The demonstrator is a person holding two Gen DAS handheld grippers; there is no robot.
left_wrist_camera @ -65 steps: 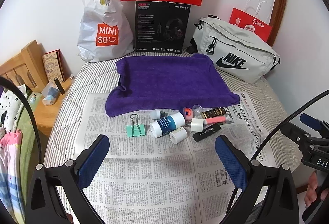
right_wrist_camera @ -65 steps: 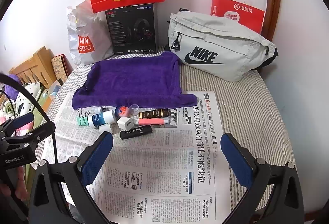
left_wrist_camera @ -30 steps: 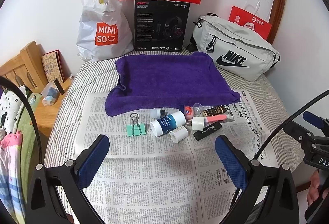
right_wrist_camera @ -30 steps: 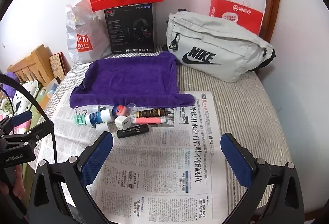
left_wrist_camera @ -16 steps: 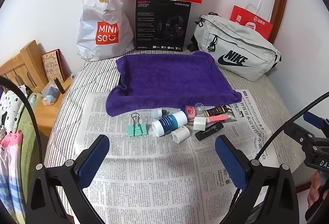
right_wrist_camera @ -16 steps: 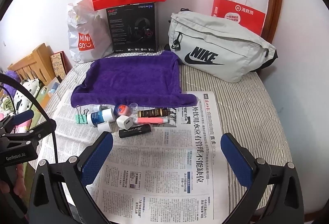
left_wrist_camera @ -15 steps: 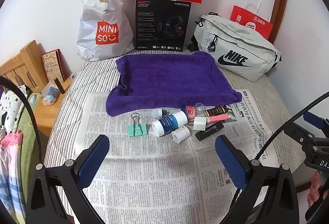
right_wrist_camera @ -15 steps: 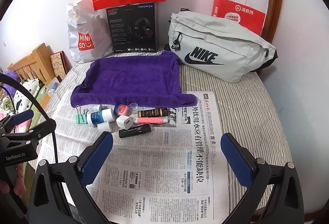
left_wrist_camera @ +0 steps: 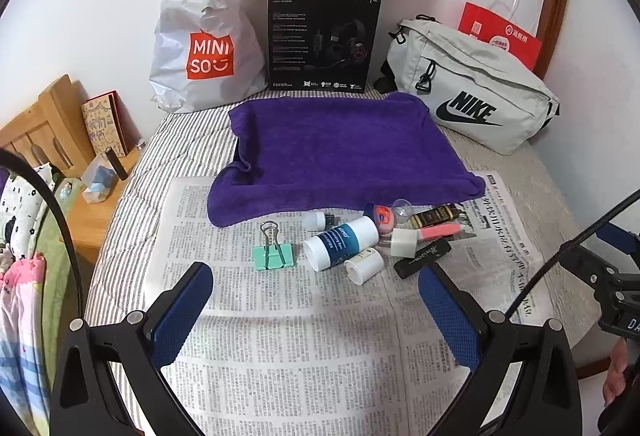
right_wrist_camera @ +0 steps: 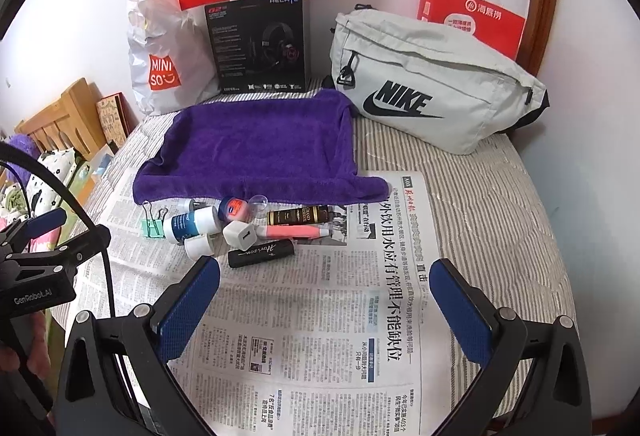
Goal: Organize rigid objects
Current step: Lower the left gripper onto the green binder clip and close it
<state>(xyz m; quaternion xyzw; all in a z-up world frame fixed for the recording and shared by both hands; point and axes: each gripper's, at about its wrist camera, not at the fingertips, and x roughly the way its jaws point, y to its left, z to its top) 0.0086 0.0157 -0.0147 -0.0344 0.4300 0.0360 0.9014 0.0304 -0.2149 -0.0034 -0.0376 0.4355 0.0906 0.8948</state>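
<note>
I saw the spread grey newspaper [left_wrist_camera: 280, 336] covering the striped bed, the flat purple towel [left_wrist_camera: 340, 152] overlapping its far edge. Both my left gripper [left_wrist_camera: 316, 300] and right gripper [right_wrist_camera: 324, 288] hung released, fingers wide, above bare print. Just beyond them lay a white-and-blue bottle [left_wrist_camera: 340, 242], mint-green binder clip [left_wrist_camera: 273, 254], black stick [right_wrist_camera: 261, 253], and white charger cube [right_wrist_camera: 239, 235], clustered near the towel.

Purple towel [left_wrist_camera: 340, 152], mint-green binder clip [left_wrist_camera: 273, 256]
</note>
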